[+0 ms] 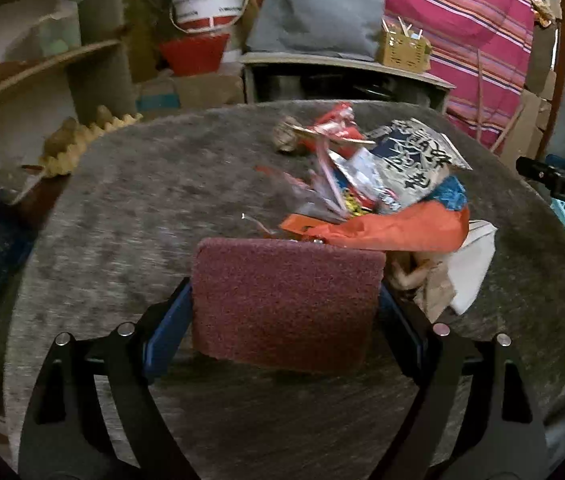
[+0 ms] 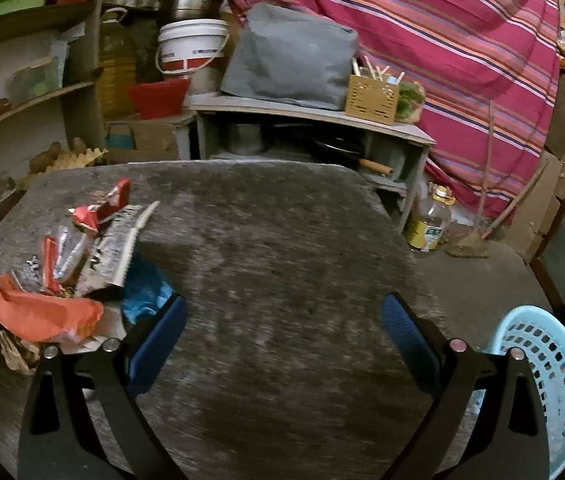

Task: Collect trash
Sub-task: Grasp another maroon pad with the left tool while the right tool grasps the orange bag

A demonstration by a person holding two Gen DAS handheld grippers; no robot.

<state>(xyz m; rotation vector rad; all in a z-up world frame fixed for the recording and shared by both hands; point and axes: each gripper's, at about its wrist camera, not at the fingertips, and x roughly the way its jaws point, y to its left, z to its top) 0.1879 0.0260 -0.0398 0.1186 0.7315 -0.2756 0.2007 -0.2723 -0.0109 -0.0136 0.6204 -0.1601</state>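
Observation:
A maroon scouring pad (image 1: 286,304) fills the gap between the blue pads of my left gripper (image 1: 285,292), which is shut on it just above the grey table (image 1: 142,208). Right behind the pad lies a heap of trash (image 1: 382,184): an orange bag (image 1: 394,232), a black-and-white printed packet (image 1: 418,156), red wrappers, a blue wrapper and crumpled white and brown paper. In the right wrist view the same heap (image 2: 62,272) sits to the left of my right gripper (image 2: 284,320). That gripper stands open over bare table (image 2: 282,240) with nothing between its fingers.
A light blue perforated basket (image 2: 542,360) stands beside the table's right edge. Behind the table are a low shelf unit (image 2: 314,128) with a grey bag, a white bucket (image 2: 192,46), a red tub and a striped pink cloth. An oil bottle (image 2: 430,220) stands on the floor.

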